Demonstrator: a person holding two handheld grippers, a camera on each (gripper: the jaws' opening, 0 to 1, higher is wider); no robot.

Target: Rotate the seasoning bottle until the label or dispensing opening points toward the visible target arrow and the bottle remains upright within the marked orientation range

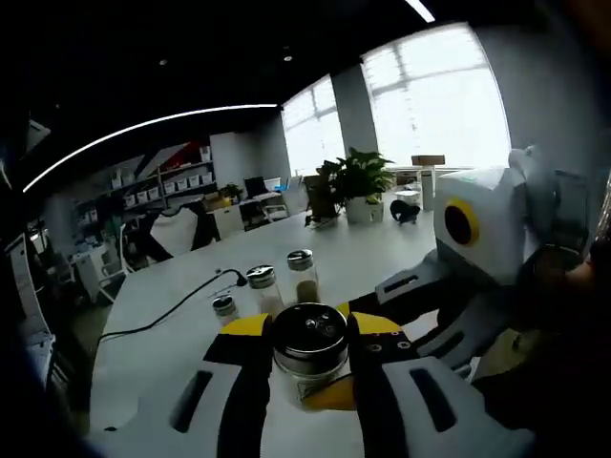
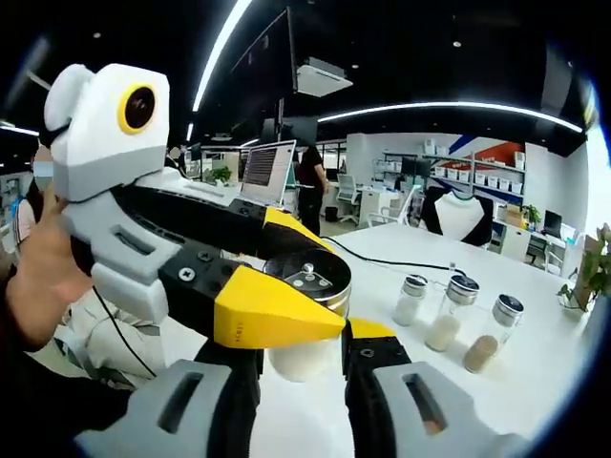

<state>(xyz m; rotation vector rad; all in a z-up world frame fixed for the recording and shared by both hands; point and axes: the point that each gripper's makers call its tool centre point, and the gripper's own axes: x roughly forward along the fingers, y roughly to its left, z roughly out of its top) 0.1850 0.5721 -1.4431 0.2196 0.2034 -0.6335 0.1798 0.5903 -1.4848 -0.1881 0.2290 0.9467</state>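
Seasoning bottle [image 1: 309, 342] is held upright on the white tabletop [image 1: 172, 315], clamped at its metal cap by the left gripper [image 1: 307, 345] and lower down by the right gripper [image 2: 301, 367]. Three more shakers [image 1: 263, 286] stand just behind the bottle. No target arrow can be made out. Turning is probably best done slowly, the base kept flat, one grip eased so the bottle is not twisted against itself.
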